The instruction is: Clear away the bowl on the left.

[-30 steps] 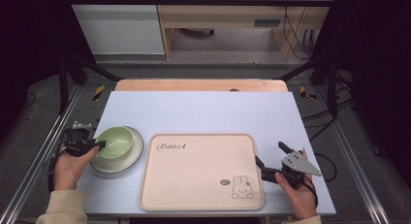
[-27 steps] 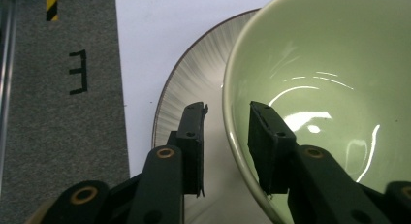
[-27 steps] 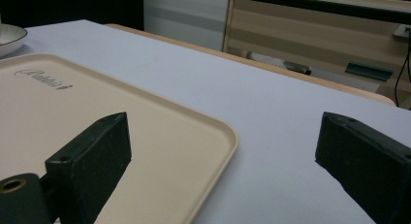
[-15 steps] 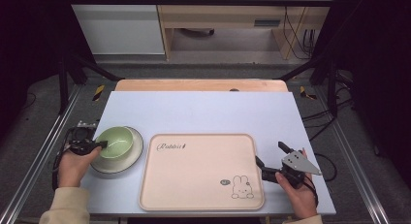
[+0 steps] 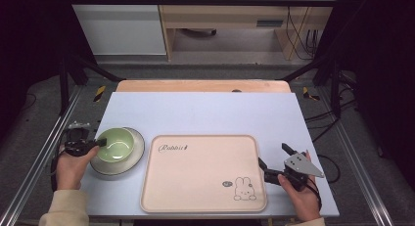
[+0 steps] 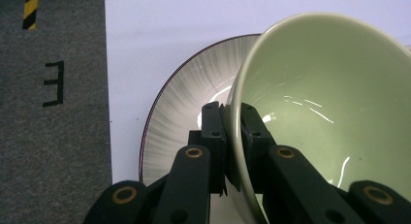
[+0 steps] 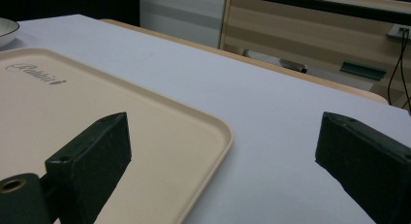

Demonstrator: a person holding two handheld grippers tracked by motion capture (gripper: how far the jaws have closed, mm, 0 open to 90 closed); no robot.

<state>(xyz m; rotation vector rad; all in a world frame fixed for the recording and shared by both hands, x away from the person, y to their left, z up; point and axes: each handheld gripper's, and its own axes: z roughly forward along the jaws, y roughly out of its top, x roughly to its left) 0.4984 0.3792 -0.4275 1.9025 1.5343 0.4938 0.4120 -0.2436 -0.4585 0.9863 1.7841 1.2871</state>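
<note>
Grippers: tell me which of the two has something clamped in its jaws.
The left gripper: its jaws pinch the rim of the green bowl on the striped plate. The right gripper is open, straddling the tray's corner.

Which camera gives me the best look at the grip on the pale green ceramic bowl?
The left gripper view: the left gripper has one jaw either side of the pale green ceramic bowl's rim. The high view shows the bowl small on its grey plate.

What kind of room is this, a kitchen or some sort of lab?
Probably a lab or recording workspace, not a kitchen. The white table sits inside a dark metal frame, loose cables hang by the far wooden bench, and each hand holds a gripper, the left gripper clamping a green bowl.
</note>
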